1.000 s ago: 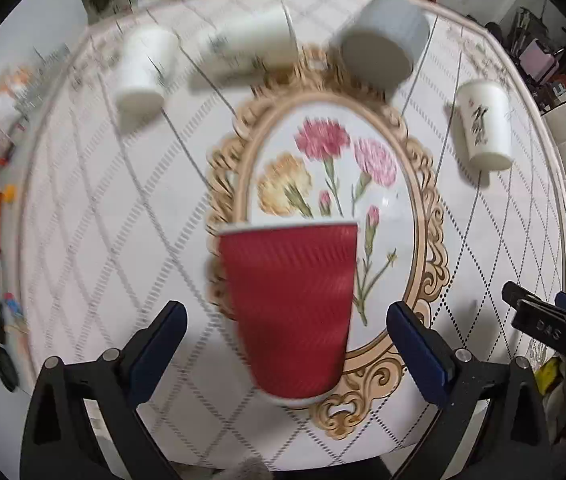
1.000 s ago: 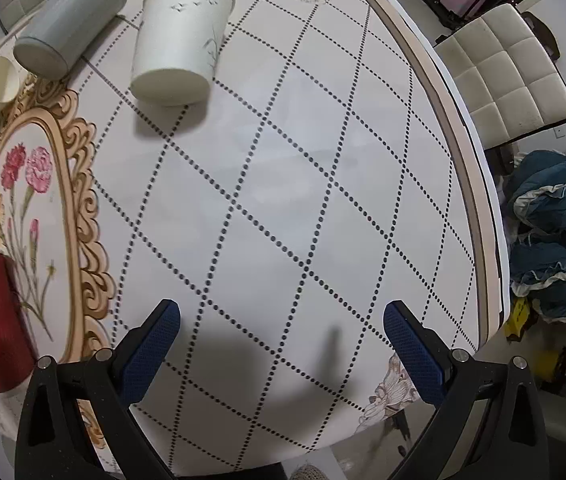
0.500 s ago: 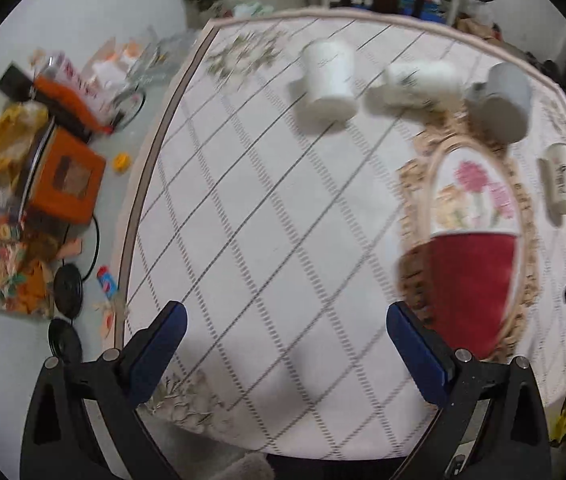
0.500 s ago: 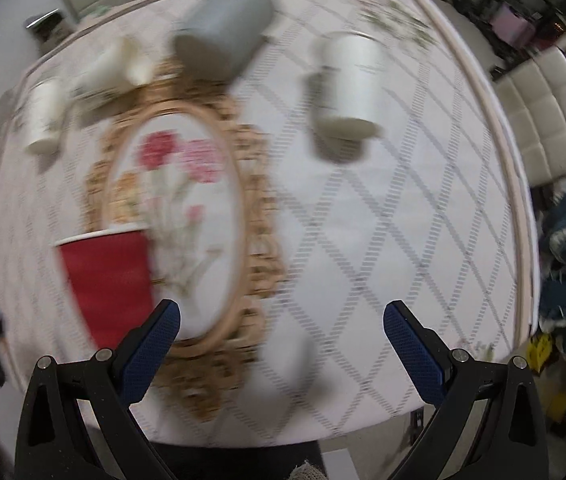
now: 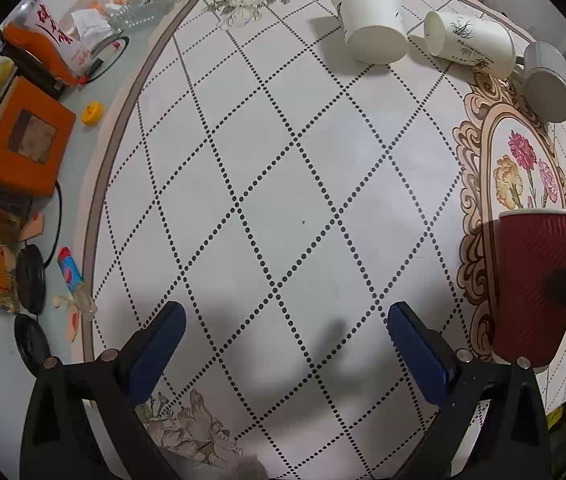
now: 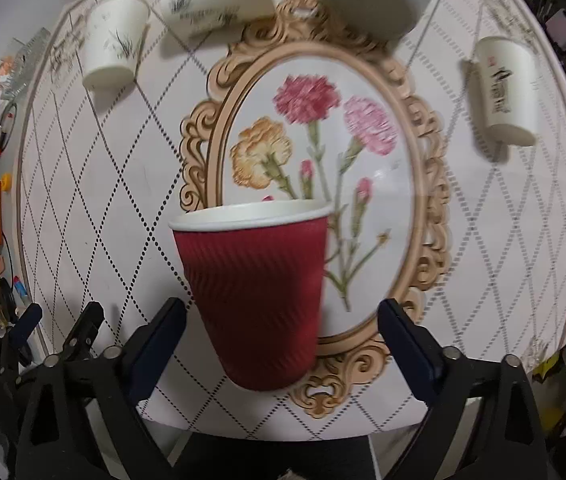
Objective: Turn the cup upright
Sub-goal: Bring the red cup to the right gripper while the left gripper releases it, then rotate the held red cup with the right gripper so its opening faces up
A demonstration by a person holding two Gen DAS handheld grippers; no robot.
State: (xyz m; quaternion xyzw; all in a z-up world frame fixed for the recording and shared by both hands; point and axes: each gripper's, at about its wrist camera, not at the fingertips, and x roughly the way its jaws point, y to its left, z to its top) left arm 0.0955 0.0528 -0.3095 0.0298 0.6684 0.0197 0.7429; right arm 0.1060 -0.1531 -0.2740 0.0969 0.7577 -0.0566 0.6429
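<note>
Already upright, red cup stands on surface, rim up, axis vertical, dead ahead of right gripper, which is nearer, spread, empty. Left gripper, spread, empty; cup well right.

Ribbed red cup with white rim; white tablecloth with black dotted diamonds, gold-framed carnations.
</note>
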